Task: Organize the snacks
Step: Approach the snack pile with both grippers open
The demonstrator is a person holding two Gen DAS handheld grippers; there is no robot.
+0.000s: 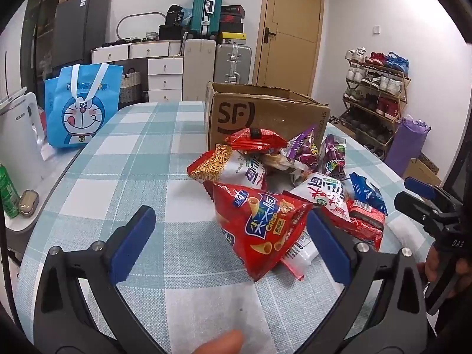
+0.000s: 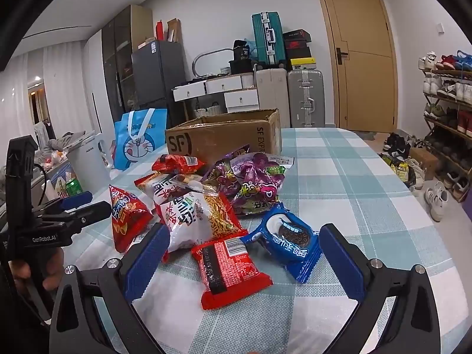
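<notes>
Red triangular crisp bag [image 1: 262, 233] sits between the left gripper [image 1: 230, 244] pads, jaws spread wide, nothing gripped. Right gripper [image 2: 244, 261] also wide open, empty, straddling red packet [image 2: 230, 268] and blue cookie pack [image 2: 292, 242]. Cardboard box [image 2: 224, 135] beyond the pile.

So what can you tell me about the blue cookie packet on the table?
The blue cookie packet is a small shiny plastic wrapper with a picture of a dark sandwich cookie with white cream and white writing. It looks sealed and a bit crinkled, lying flat on the checked tablecloth at the near right edge of the snack pile. Its left end lies against the red packet beside it. No gripper touches it.
</notes>
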